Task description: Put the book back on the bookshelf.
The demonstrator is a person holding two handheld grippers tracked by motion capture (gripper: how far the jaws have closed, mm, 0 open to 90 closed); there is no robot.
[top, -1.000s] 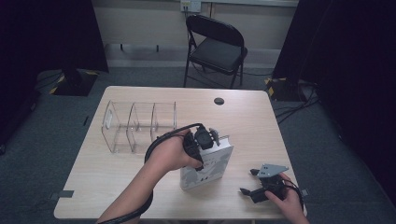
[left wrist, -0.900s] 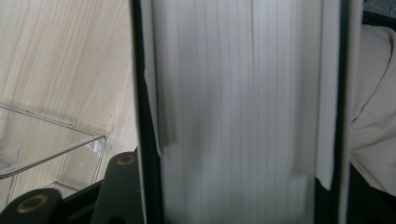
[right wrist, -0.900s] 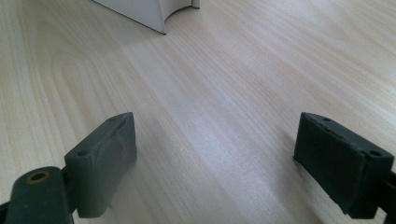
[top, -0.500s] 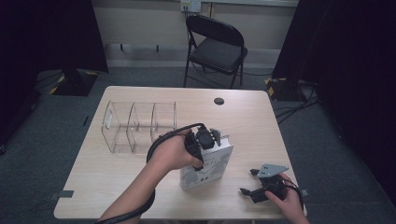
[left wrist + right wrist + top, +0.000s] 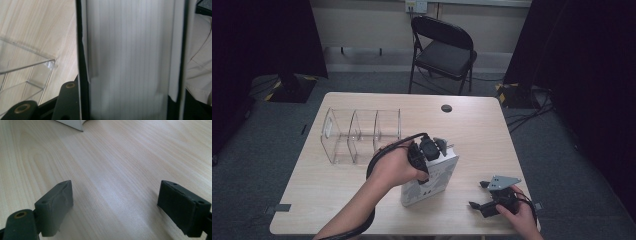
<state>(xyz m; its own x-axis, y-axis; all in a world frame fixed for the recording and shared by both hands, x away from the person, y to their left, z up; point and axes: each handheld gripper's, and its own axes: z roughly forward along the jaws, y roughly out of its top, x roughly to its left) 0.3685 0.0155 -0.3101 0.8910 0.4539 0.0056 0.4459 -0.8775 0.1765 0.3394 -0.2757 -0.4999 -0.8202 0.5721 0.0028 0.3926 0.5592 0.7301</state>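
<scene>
A thick white book (image 5: 434, 181) stands on its edge near the middle of the wooden table (image 5: 487, 130). My left gripper (image 5: 430, 149) comes down on its top and is shut on it. In the left gripper view the pale page edges of the book (image 5: 130, 55) run upward between the two black jaws of the left gripper (image 5: 125, 107). Near the front right edge, my right gripper (image 5: 477, 195) rests low over bare wood, open, with nothing between its fingers. In the right gripper view the right gripper (image 5: 122, 202) has its pads wide apart, and a corner of the book (image 5: 72, 124) shows at the top.
A clear plastic organizer (image 5: 362, 132) with three compartments lies left of the book and shows beside it as well (image 5: 25, 75). A black round cap (image 5: 446, 108) sits at the table's far side. A folding chair (image 5: 444, 50) stands behind the table. Light clothing (image 5: 200, 62) shows at right.
</scene>
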